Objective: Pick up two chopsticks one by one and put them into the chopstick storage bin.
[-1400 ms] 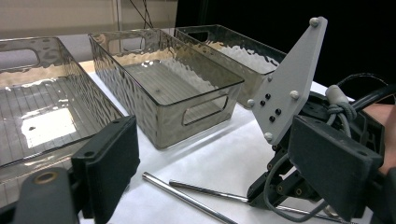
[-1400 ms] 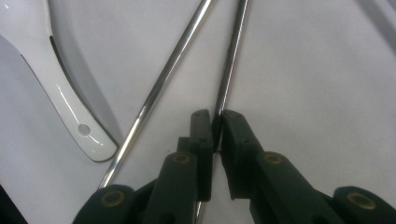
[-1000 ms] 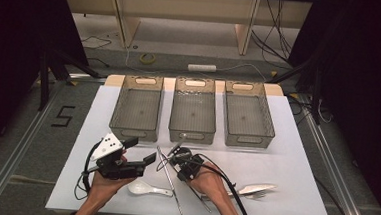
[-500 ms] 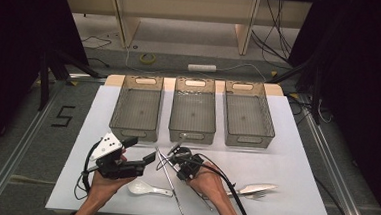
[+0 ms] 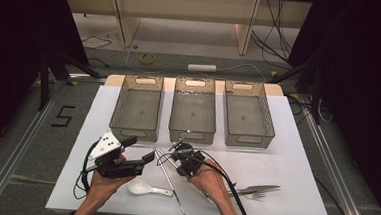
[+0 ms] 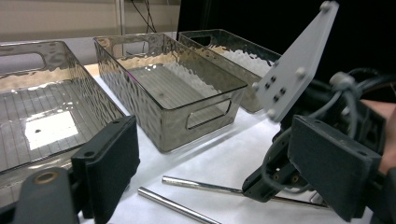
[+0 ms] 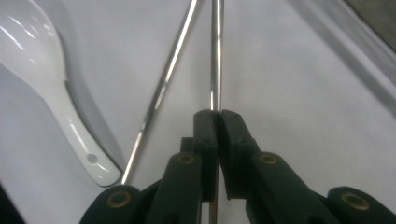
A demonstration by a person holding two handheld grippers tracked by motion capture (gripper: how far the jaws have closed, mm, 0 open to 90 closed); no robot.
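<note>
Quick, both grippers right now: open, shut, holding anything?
Left gripper: open, nothing between its jaws.
Right gripper: shut on one metal chopstick; the other chopstick lies loose on the table.

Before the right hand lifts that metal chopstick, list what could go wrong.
1. The right gripper pinches the chopstick with only its finger ends, so the smooth rod may swivel or slip out on the lift.
2. The second chopstick lies close alongside, converging with the held one, and may get dragged or rolled.
3. The white spoon and the left gripper are nearby; a swinging rod might knock them.
</note>
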